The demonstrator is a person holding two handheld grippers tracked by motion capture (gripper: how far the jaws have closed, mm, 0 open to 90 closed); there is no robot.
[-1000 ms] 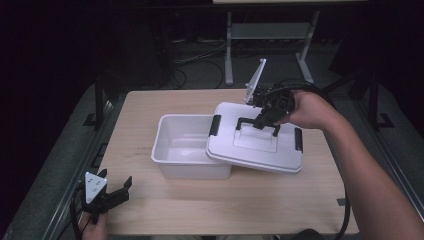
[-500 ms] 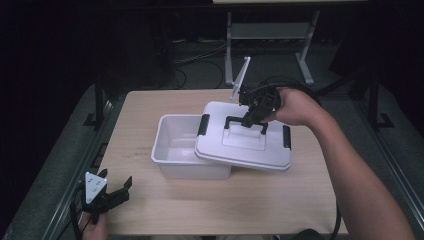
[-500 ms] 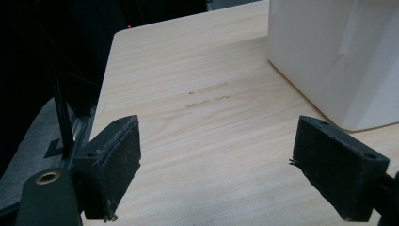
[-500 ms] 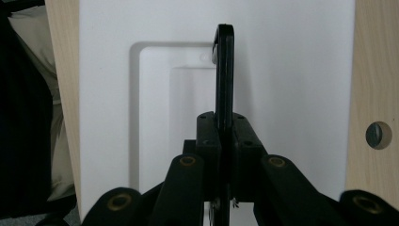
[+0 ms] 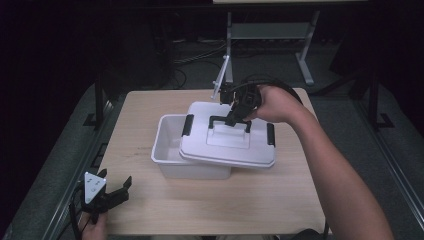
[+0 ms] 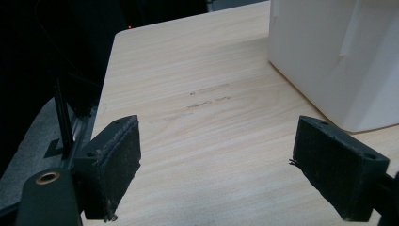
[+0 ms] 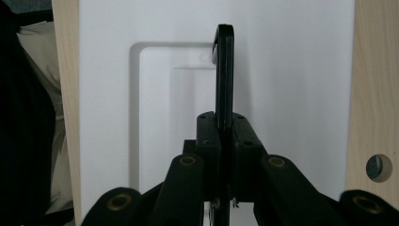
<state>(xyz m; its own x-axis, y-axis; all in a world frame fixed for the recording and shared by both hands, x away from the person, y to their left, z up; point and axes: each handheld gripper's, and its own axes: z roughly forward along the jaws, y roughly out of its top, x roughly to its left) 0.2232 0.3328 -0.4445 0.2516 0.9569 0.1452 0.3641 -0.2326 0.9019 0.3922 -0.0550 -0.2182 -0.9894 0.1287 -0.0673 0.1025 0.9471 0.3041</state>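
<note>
Gripped in the person's right hand, the right gripper (image 5: pixel 234 119) pinches the black handle (image 5: pixel 227 120) of a white lid (image 5: pixel 227 142) and holds it, tilted, over a white plastic bin (image 5: pixel 172 150) on a light wooden table (image 5: pixel 150 110). Seen from the high view, the lid covers the right part of the bin and overhangs its right side, while the left part of the bin lies uncovered; black latches (image 5: pixel 187 125) sit at both short ends of the lid. From the right gripper view, the two black jaws are pressed together on the thin handle (image 7: pixel 224 70), which runs straight up from between them against the recessed white panel of the lid (image 7: pixel 291 70), with strips of table (image 7: pixel 374 70) showing at either edge. At the near left corner of the table, the left gripper (image 5: pixel 114 192) rests low in the person's other hand, well apart from the bin. Its own camera shows the jaws spread wide with nothing between them, the wood grain of the table (image 6: pixel 207 117) beneath, and a white wall of the bin (image 6: pixel 329 56) rising at upper right.
</note>
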